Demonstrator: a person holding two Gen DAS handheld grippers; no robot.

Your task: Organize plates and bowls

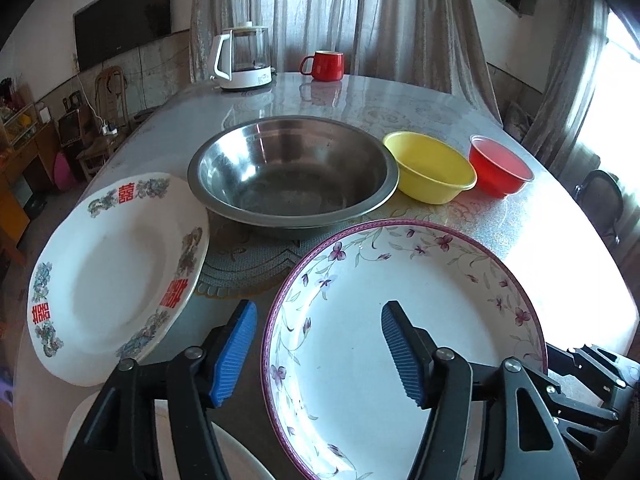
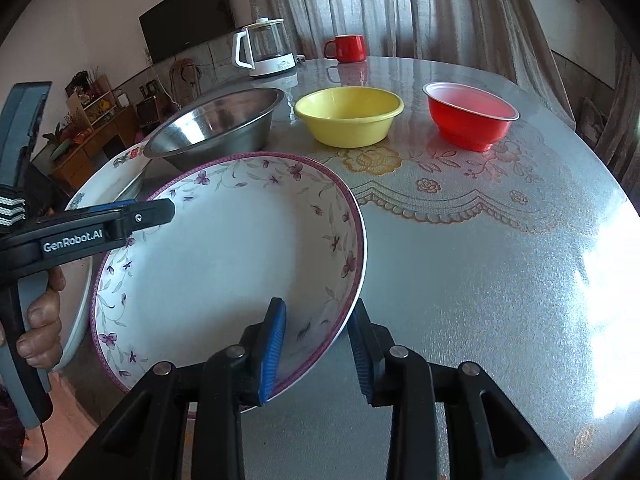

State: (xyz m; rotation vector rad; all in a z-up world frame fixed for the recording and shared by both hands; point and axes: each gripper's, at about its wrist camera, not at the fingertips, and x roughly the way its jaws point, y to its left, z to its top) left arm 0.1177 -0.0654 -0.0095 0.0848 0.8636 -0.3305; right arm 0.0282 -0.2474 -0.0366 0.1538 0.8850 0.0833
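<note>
Between right gripper [image 2: 318, 346] jaws, floral plate [image 2: 224, 256] rim

Glass kettle [image 1: 244, 58], red mug [image 1: 325, 65], wall television [image 1: 122, 16]

Between the right gripper's [image 2: 318, 350] blue pads, a white plate [image 2: 224, 264] with purple rim and violet flowers. Beyond: steel bowl [image 2: 224, 124], yellow bowl [image 2: 349, 117], red bowl [image 2: 470, 118], red mug [image 2: 348, 49].
</note>
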